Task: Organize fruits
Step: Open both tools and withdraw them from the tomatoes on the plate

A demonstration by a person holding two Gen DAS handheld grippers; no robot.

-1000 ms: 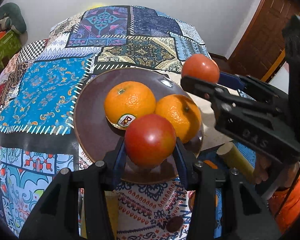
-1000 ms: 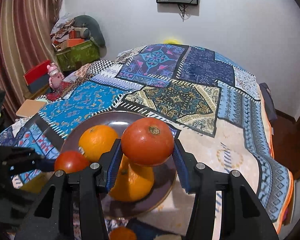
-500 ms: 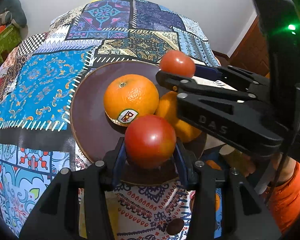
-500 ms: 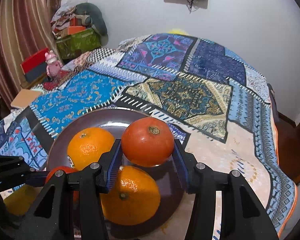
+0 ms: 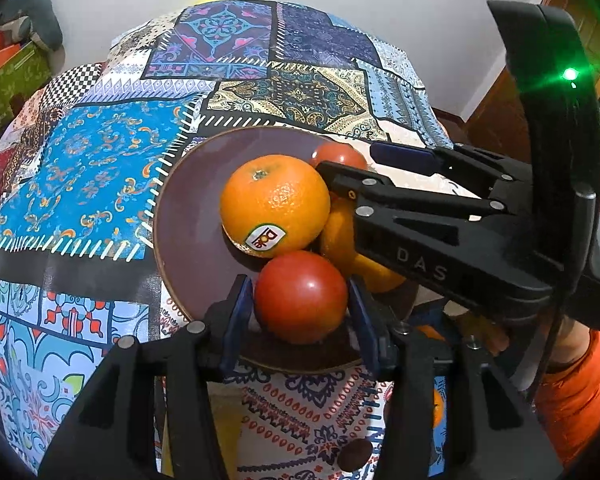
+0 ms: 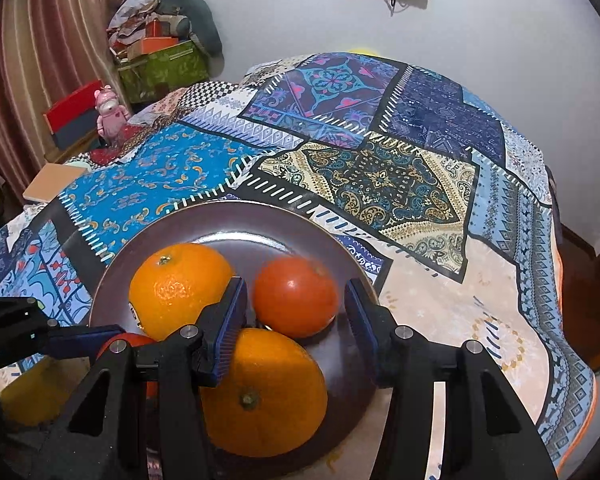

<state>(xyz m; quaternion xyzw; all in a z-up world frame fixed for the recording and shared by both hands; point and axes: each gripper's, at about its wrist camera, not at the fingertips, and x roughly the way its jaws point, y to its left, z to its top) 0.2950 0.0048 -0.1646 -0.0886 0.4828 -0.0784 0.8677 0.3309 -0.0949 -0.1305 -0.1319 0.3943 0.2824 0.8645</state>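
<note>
Nearest, the left gripper (image 5: 300,312) is opening around a red tomato (image 5: 301,296) at the brown plate's (image 5: 188,240) near rim. Beyond, the right gripper (image 6: 296,304) is opening too, its tomato (image 6: 295,297) free between the jaws, beside two oranges (image 6: 180,288). Smooth, soft-skinned fruit, probably: hold across the middle, gently.

- You have 2 oranges on the plate: 1 orange with a sticker (image 5: 274,205) and 1 orange without a sticker (image 6: 266,394).
- You have 2 tomatoes there: the near tomato (image 5: 301,297) and the far tomato (image 6: 295,297).
- You have 1 brown plate (image 6: 236,228) under these 4 fruits.
- You have 2 grippers in view: the left gripper (image 5: 298,316) and the right gripper (image 6: 296,312).
- You have 1 patchwork cloth (image 6: 380,168) below.
</note>
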